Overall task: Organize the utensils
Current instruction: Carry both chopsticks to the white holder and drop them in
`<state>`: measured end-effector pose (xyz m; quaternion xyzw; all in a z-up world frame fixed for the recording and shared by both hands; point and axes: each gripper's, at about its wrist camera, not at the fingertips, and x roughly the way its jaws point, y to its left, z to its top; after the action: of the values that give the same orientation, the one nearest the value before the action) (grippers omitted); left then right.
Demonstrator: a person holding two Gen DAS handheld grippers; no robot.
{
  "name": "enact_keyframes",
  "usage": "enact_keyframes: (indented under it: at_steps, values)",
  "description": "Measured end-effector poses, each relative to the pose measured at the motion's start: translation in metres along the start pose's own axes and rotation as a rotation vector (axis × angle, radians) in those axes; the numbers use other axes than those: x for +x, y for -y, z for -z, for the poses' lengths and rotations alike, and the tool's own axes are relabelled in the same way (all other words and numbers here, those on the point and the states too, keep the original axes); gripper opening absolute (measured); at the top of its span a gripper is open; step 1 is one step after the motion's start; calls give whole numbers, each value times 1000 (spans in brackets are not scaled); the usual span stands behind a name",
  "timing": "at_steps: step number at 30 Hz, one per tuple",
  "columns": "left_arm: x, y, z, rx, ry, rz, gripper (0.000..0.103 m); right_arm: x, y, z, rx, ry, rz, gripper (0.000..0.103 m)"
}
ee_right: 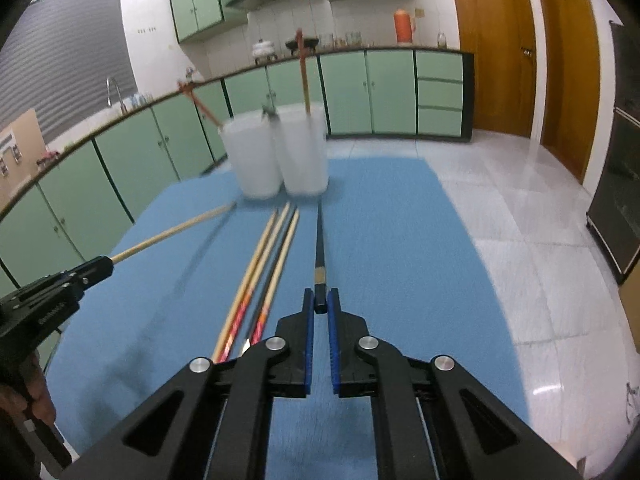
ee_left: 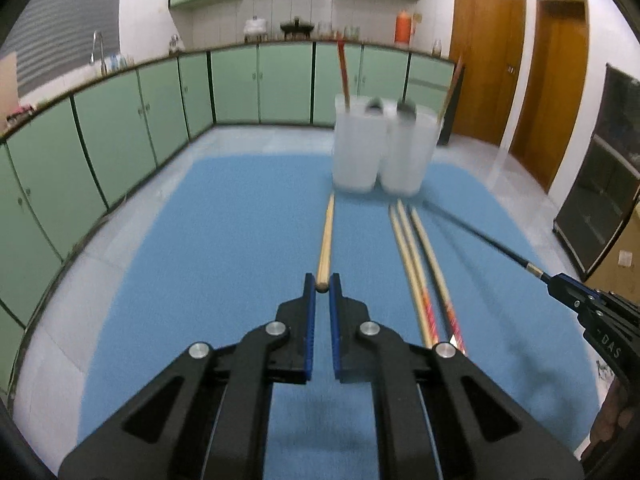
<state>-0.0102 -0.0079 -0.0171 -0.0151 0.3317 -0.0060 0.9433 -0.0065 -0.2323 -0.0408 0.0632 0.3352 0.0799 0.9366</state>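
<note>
Your left tongs (ee_left: 322, 286) clench a wooden chopstick (ee_left: 326, 240); your right tongs (ee_right: 321, 303) clench a black chopstick (ee_right: 319, 248), both pointing toward the tabletop's (ee_right: 380, 260) far edge.

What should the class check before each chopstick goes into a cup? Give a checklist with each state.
1. Left gripper jaws shut on the plain wooden chopstick: ok.
2. Right gripper jaws shut on the black chopstick: ok.
3. Two white cups upright on the blue mat: ok.
4. Room left inside the cups: cannot tell.
5. Loose chopsticks lie apart from the held ones: ok.
</note>
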Motion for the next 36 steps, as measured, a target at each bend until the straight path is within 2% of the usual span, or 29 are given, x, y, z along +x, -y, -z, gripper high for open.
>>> enact_keyframes:
  at_steps: [9, 14, 19, 25, 30, 36]
  values:
    - [-34, 1, -67, -22, 168, 63, 6, -32, 6, -65, -12, 151, -46, 6]
    - [-38, 5, -99, -25, 216, 115, 6, -34, 11, -108, 0, 169, -130, 6]
    - [-32, 8, -125, -37, 229, 157, 6, -33, 5, -141, -47, 172, -157, 6]
    - [-38, 13, -140, -38, 267, 184, 6, -37, -4, -167, -85, 183, -208, 6]
    - [-47, 18, -170, -37, 345, 192, 6, -46, -13, -203, -109, 246, -228, 6]
    - [-52, 32, -220, -26, 463, 196, 6, -47, -24, -251, -126, 325, -211, 6]
